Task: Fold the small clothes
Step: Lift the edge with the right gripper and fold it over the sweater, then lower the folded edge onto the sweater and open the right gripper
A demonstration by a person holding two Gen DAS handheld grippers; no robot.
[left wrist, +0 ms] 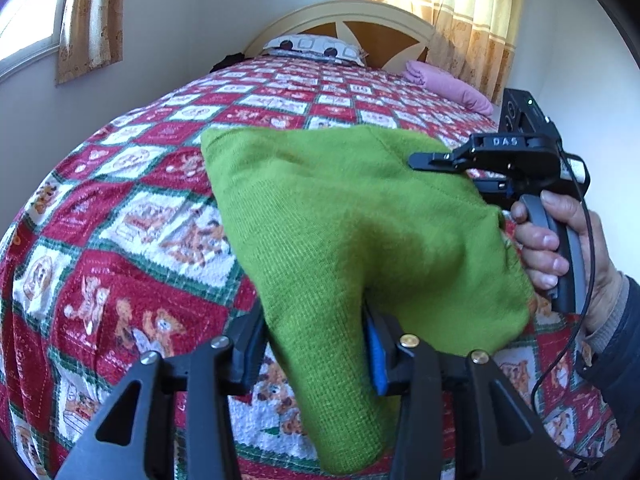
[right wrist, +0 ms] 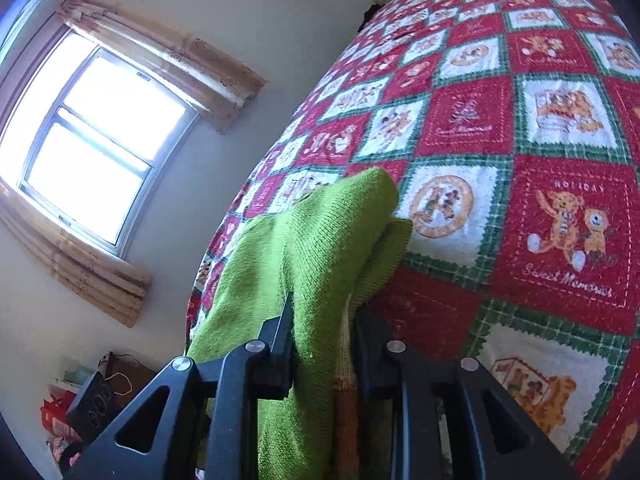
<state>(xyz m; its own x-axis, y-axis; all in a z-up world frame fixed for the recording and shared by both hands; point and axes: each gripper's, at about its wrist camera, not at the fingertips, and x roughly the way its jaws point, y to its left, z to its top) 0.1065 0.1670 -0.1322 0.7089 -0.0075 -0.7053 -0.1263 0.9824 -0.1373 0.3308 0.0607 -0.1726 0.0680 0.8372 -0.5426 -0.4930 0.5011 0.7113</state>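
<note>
A green knit garment (left wrist: pixel 344 216) hangs bunched over the red, white and green patterned bedspread (left wrist: pixel 132 208). One strip of it runs down between the jaws of my left gripper (left wrist: pixel 312 320). The blue right pad (left wrist: pixel 376 356) touches the cloth, and a gap shows beside the left finger (left wrist: pixel 250 344), so the jaws stand open around it. My right gripper (right wrist: pixel 324 308) is shut on a thick fold of the same garment (right wrist: pixel 320 240). In the left wrist view, a hand holds the right gripper (left wrist: pixel 424 159) at the garment's upper right edge.
At the head of the bed stand a headboard (left wrist: pixel 340 20) and a patterned pillow (left wrist: pixel 316 46). A pink folded cloth (left wrist: pixel 448 84) lies far right, beside a black device (left wrist: pixel 520 112). A window (right wrist: pixel 100 140) and floor clutter (right wrist: pixel 92 400) are beyond the bed's left edge.
</note>
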